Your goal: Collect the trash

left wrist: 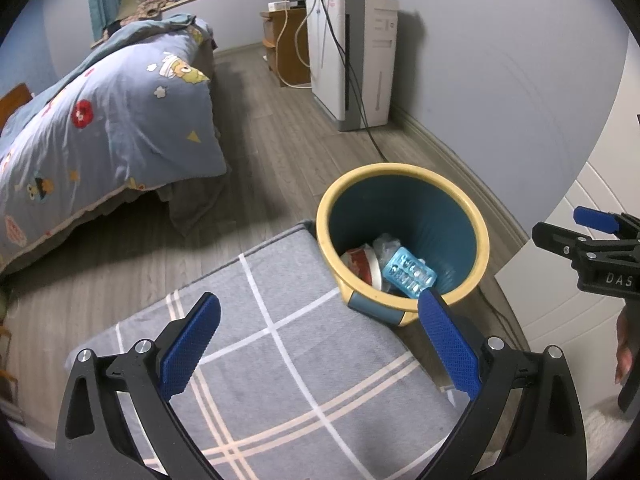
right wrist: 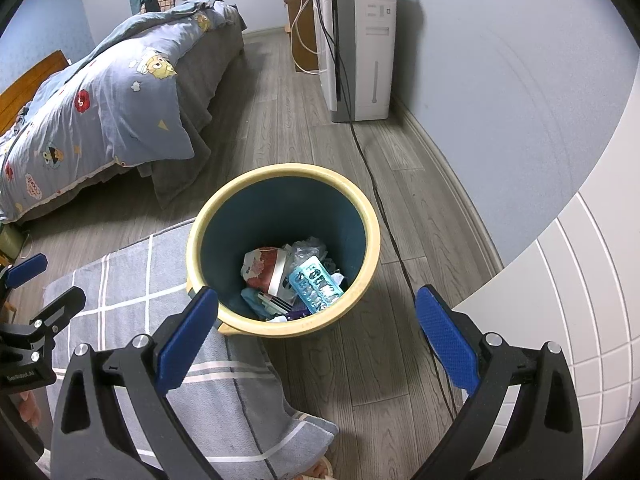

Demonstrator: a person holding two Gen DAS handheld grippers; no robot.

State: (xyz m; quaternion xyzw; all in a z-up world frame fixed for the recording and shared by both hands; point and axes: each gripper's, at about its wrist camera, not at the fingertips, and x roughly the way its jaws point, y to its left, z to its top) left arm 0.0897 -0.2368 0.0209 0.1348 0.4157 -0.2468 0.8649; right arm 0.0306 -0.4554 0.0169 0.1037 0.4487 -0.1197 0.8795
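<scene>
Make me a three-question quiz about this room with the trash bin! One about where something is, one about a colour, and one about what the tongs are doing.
1. Where does the trash bin stand?
A. On the bed
B. On the wooden floor beside the checked grey cushion
C. On top of the white appliance

2. What colour is the bin's rim?
A. Pale yellow
B. Red
C. Black

3. What state are the left tongs and right tongs in?
A. Both shut on trash
B. One open, one shut
C. Both open and empty

Answers:
1 B, the bin's base sits on floorboards against the cushion's edge.
2 A, a yellow ring tops the blue inside.
3 C, each pair's blue pads stand wide apart with nothing between.
</scene>
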